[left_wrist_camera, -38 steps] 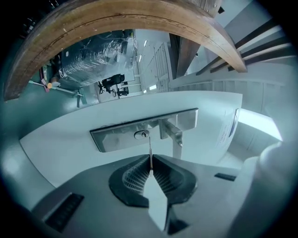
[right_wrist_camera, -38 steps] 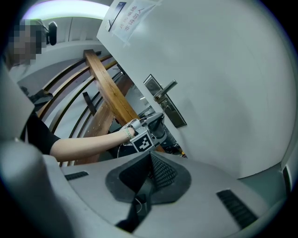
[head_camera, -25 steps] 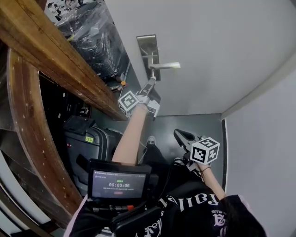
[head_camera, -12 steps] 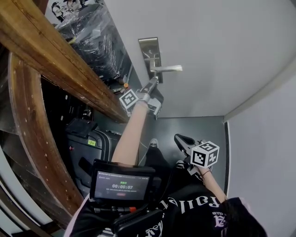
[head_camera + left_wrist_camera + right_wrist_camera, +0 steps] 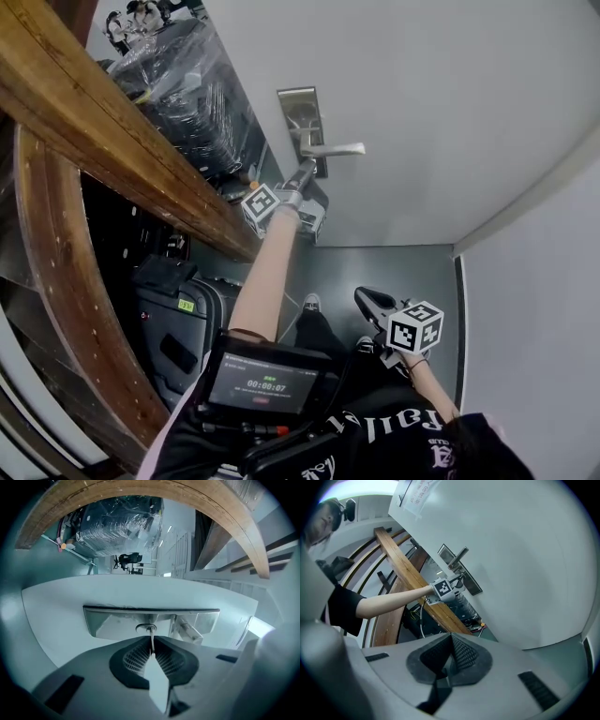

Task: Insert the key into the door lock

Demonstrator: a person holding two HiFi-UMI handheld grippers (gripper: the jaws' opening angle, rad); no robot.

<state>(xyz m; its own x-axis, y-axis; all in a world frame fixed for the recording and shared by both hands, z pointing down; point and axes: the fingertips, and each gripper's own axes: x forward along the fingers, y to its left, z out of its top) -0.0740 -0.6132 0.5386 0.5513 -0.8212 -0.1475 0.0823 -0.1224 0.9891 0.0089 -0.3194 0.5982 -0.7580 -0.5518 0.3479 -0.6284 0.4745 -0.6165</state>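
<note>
The left gripper (image 5: 306, 172) is pinched tight on the key (image 5: 151, 641), a thin, flat bit of metal seen edge-on. The key's tip is right at the round keyhole (image 5: 146, 628) in the shiny metal lock plate (image 5: 108, 620). I cannot tell if it is inside yet. So the step in hand is lining up and pushing in. Next, I think the key needs a straight, gentle push, kept level so it does not scrape. The handle (image 5: 190, 631) is a smooth bar at 3 o'clock from the keyhole. The door (image 5: 431, 84) is plain and white. The right gripper (image 5: 368, 298) hangs low at 5 o'clock in the head view, pressed closed with nothing in it.
</note>
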